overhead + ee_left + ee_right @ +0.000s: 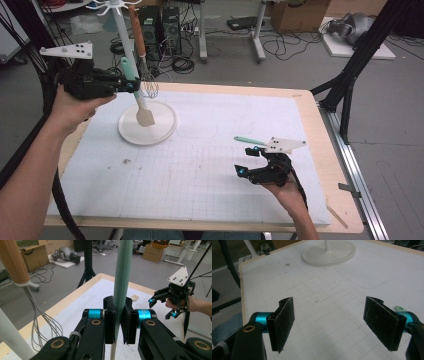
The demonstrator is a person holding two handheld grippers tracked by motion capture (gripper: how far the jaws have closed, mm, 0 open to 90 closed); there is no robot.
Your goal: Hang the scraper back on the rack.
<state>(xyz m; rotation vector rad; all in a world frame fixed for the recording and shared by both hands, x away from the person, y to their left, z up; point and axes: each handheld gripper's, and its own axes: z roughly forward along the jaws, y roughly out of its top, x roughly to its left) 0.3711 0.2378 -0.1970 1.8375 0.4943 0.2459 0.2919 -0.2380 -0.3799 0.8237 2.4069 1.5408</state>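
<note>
My left gripper (131, 86) is held above the table's far left, shut on the mint-green handle of a spatula (131, 75). The spatula hangs nearly upright, its cream blade (145, 117) just over the round base of a white utensil stand (160, 131). In the left gripper view the jaws (119, 315) clamp the handle (123, 272) from both sides. A whisk (148, 86) with a wooden handle hangs from the stand beside it. My right gripper (246, 161) rests low over the mat at the right, open with nothing between its pads (283, 322).
A mint-green utensil (249, 140) lies on the mat just beyond the right gripper, its tip by the right pad (399, 308). A white gridded mat (200, 170) covers the wooden table. The stand's pole (122, 35) rises behind the left gripper. Cables and tripod legs crowd the floor beyond.
</note>
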